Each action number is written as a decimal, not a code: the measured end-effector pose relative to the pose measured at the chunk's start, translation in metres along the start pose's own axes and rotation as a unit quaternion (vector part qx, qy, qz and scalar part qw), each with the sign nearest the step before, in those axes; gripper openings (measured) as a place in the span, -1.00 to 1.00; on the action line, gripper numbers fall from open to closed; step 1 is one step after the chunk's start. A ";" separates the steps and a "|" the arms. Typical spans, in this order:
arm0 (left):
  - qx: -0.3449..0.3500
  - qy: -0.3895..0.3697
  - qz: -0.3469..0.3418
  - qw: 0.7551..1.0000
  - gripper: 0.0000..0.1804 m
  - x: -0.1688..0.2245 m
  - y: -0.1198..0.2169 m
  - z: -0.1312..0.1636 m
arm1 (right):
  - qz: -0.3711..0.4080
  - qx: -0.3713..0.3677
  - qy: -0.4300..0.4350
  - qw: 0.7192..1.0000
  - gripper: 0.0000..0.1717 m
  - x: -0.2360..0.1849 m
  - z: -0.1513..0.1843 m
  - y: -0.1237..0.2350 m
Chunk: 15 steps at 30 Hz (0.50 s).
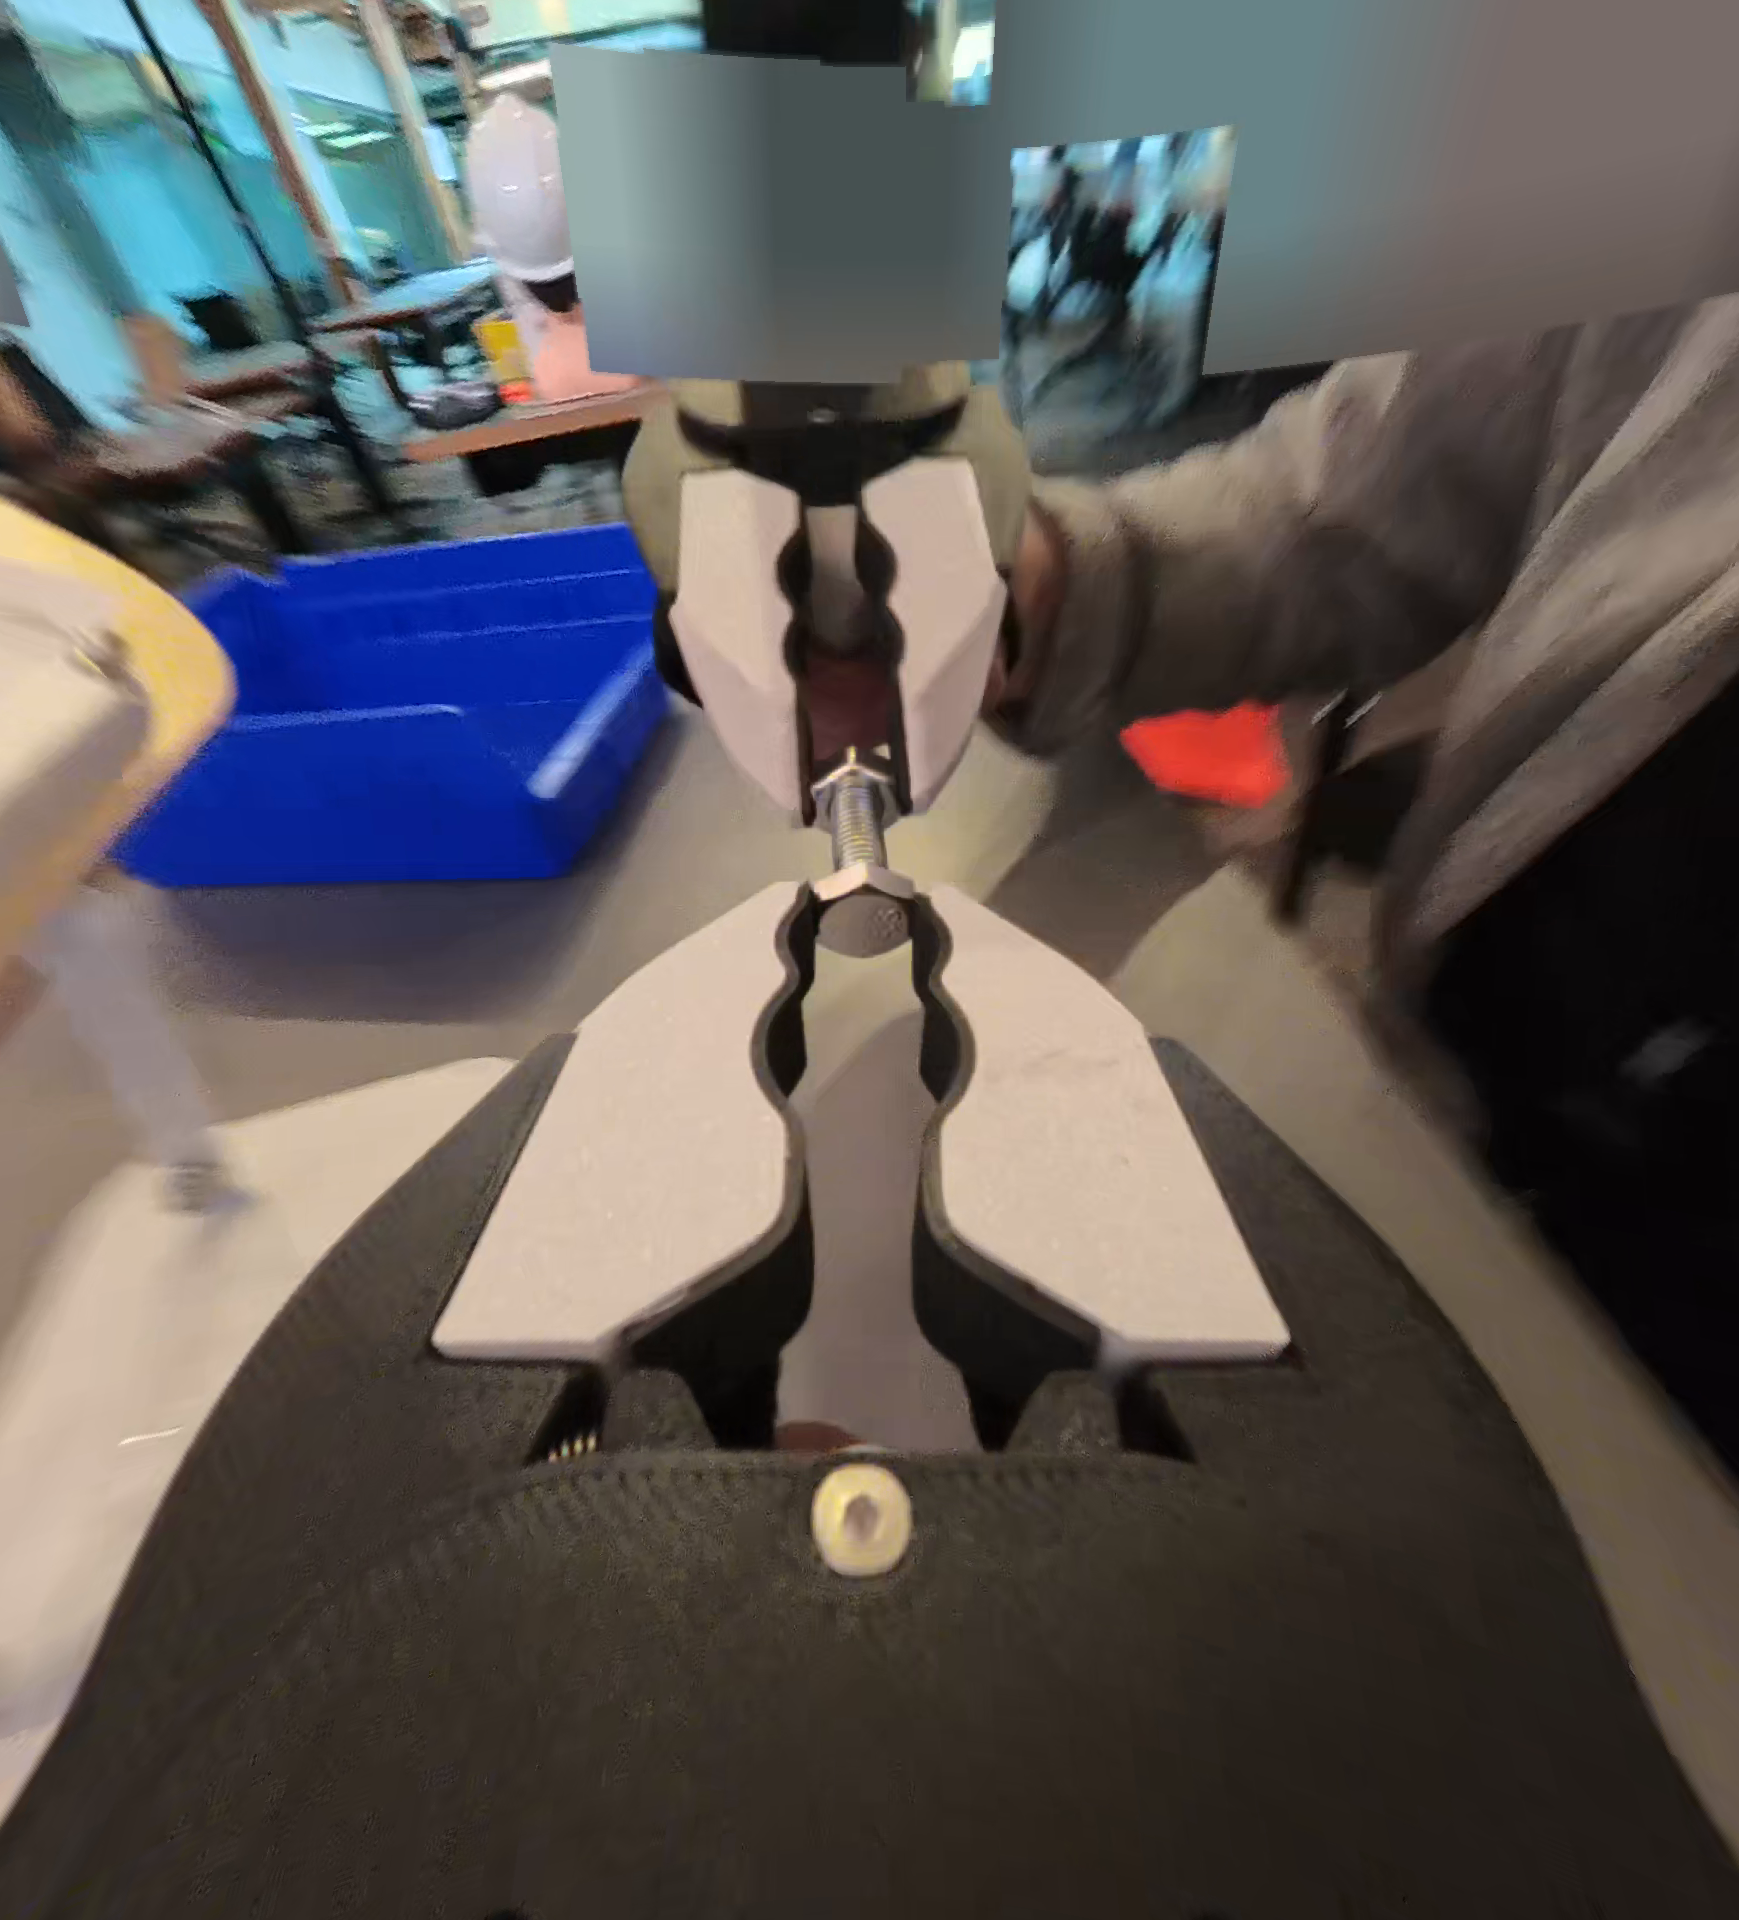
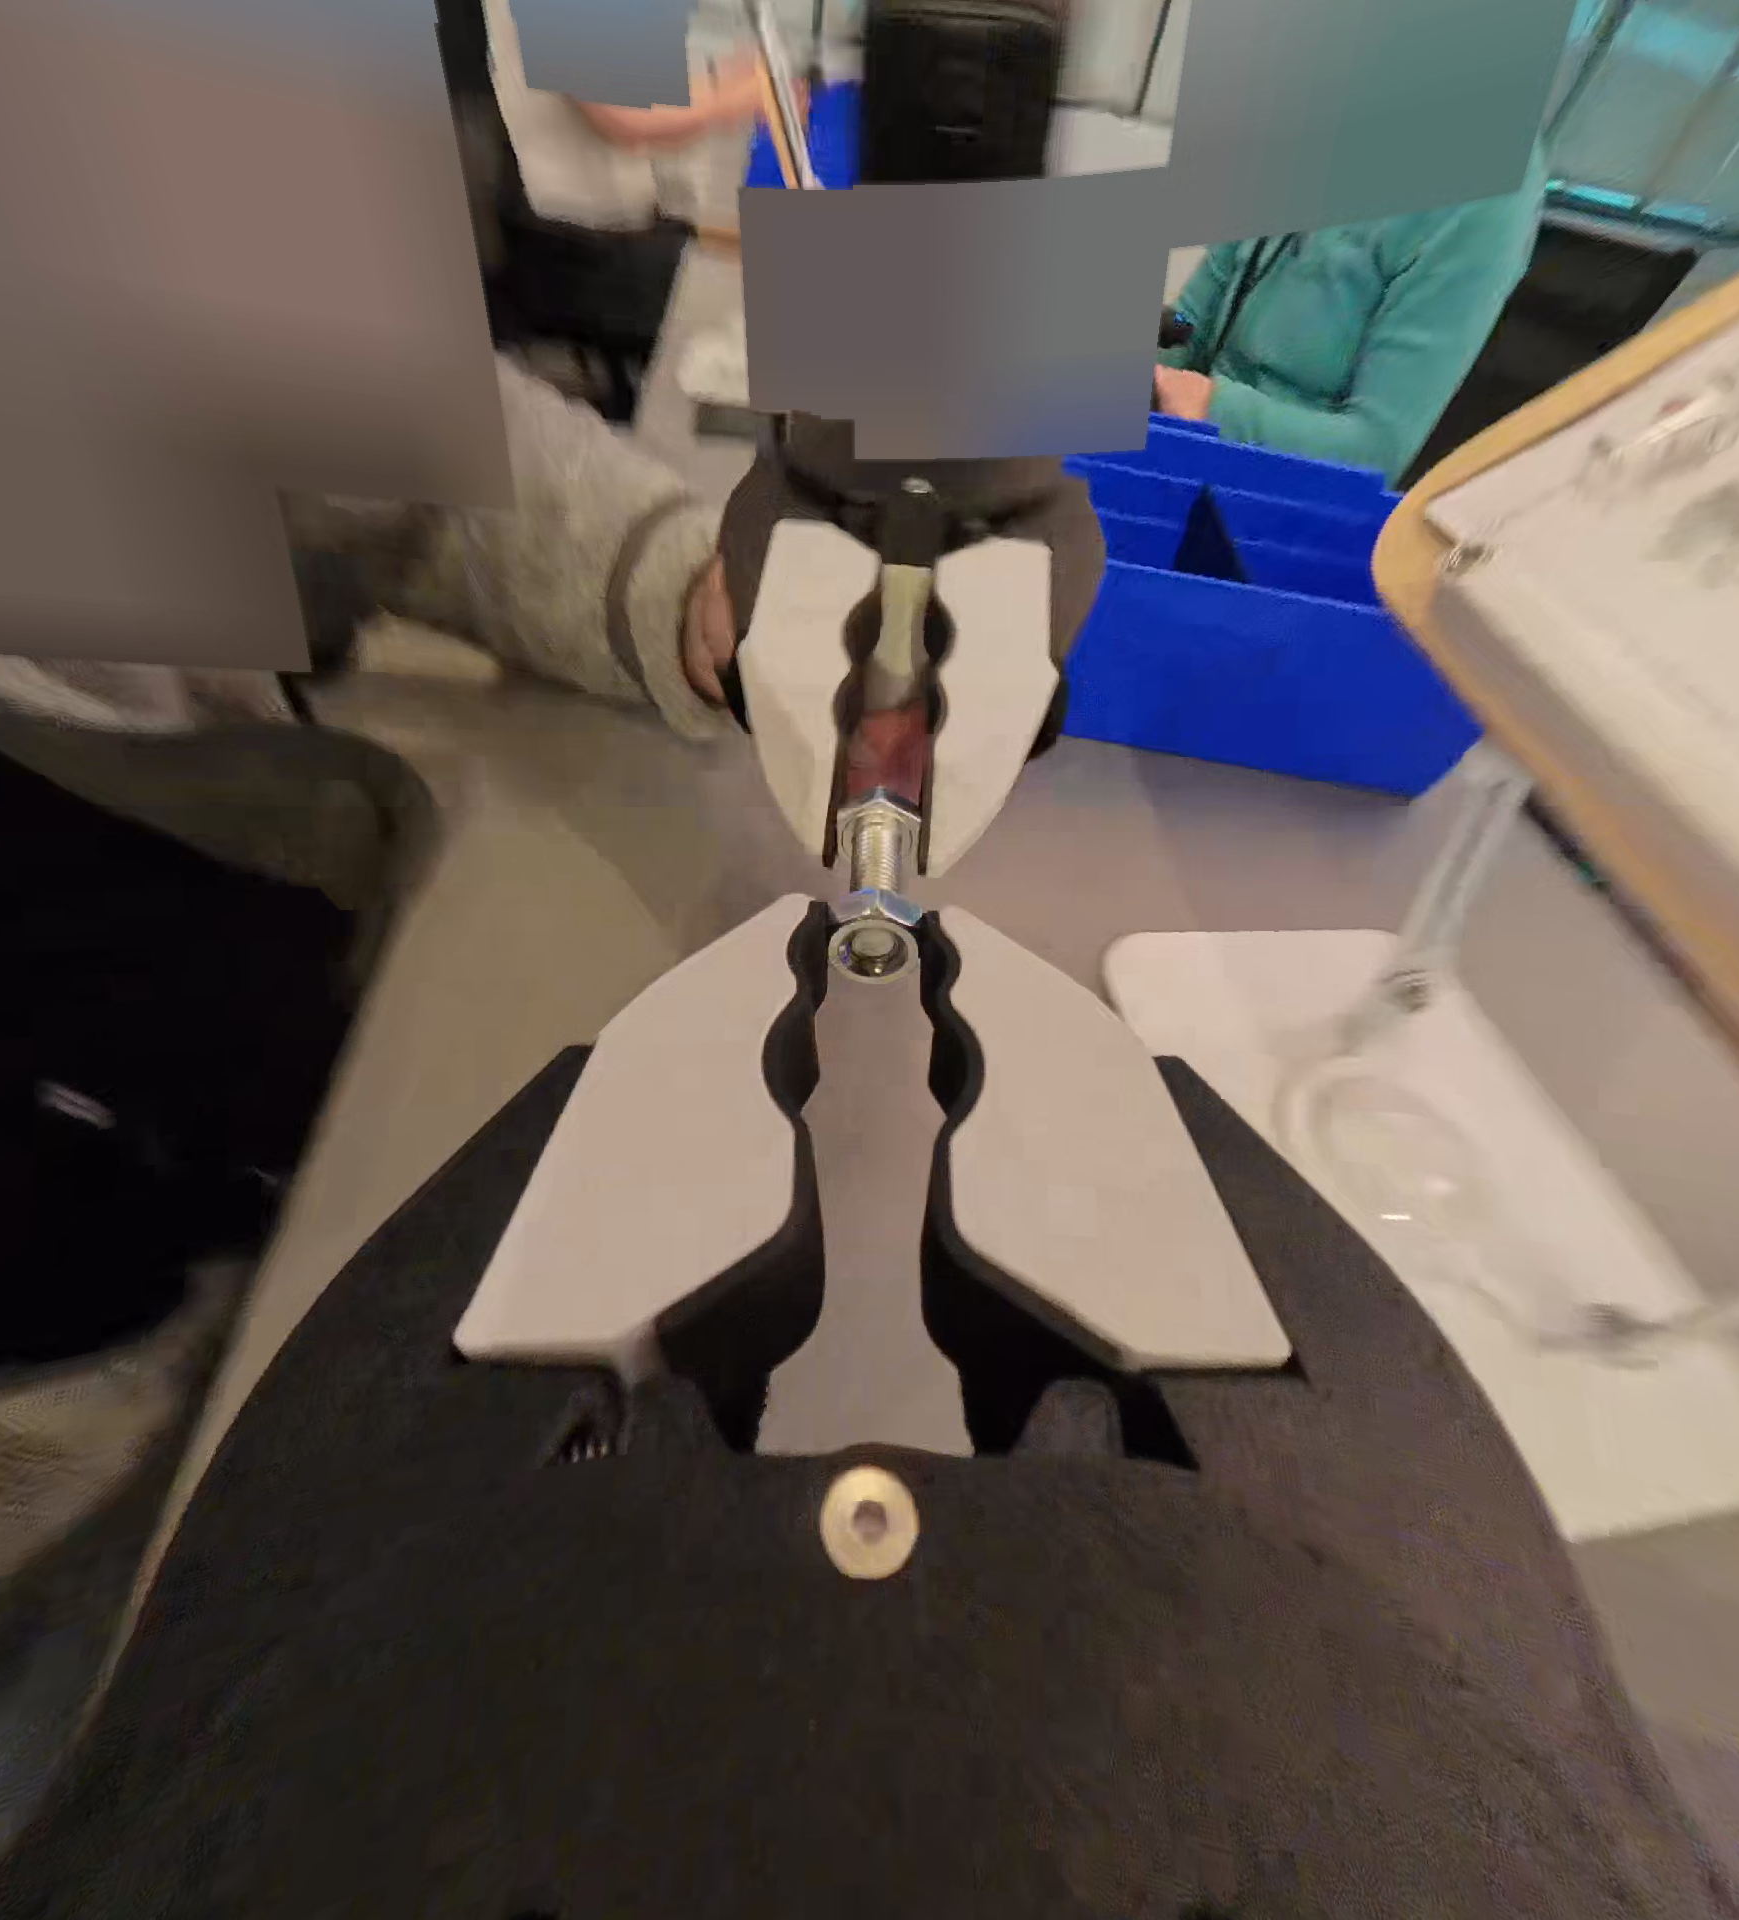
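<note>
The grey desk (image 2: 553, 831) carries a blue bin (image 1: 408, 717) and a white tray (image 2: 1467, 1195) off to the sides. Above it the two grippers face each other tip to tip. The left gripper (image 1: 860, 914) pinches the hex head of a steel bolt (image 1: 849, 831), both pads pressed on its flats. The bolt's threaded shaft runs straight ahead, along the line joining the two grippers. The right gripper (image 2: 875, 940) is clamped on a hex nut (image 2: 875, 914) sitting on that shaft, near its far end. Each gripper is thus at one end of the same axis, equally close.
</note>
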<state>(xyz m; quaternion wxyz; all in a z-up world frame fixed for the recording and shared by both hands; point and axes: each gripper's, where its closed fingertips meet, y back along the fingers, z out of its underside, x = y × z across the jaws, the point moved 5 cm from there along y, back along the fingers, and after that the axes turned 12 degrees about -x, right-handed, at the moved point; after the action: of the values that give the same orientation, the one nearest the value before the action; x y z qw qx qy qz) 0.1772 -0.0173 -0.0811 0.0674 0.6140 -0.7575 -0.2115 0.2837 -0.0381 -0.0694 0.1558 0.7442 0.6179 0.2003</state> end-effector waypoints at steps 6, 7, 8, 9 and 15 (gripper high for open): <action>-0.166 -0.326 -0.231 0.902 -0.81 0.010 -0.004 0.000 | -0.191 0.110 -0.296 0.930 -0.80 0.014 0.021 -0.009; -0.183 -0.361 -0.254 0.879 -0.81 0.011 -0.006 0.002 | -0.199 0.121 -0.314 0.921 -0.80 0.015 0.024 -0.011; -0.189 -0.378 -0.263 0.867 -0.81 0.012 -0.007 0.004 | -0.202 0.125 -0.318 0.918 -0.80 0.015 0.027 -0.012; -0.184 -0.373 -0.259 0.872 -0.81 0.013 -0.008 0.005 | -0.204 0.130 -0.318 0.917 -0.80 0.014 0.028 -0.013; -0.100 -0.185 -0.174 0.962 -0.81 0.005 0.000 0.004 | -0.146 0.122 -0.245 0.951 -0.44 0.015 0.021 -0.010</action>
<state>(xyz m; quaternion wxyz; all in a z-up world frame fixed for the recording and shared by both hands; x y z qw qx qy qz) 0.1743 -0.0215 -0.0854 -0.0510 0.6766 -0.6129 -0.4049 0.2883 -0.0209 -0.0909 0.2378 0.6857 0.6821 -0.0894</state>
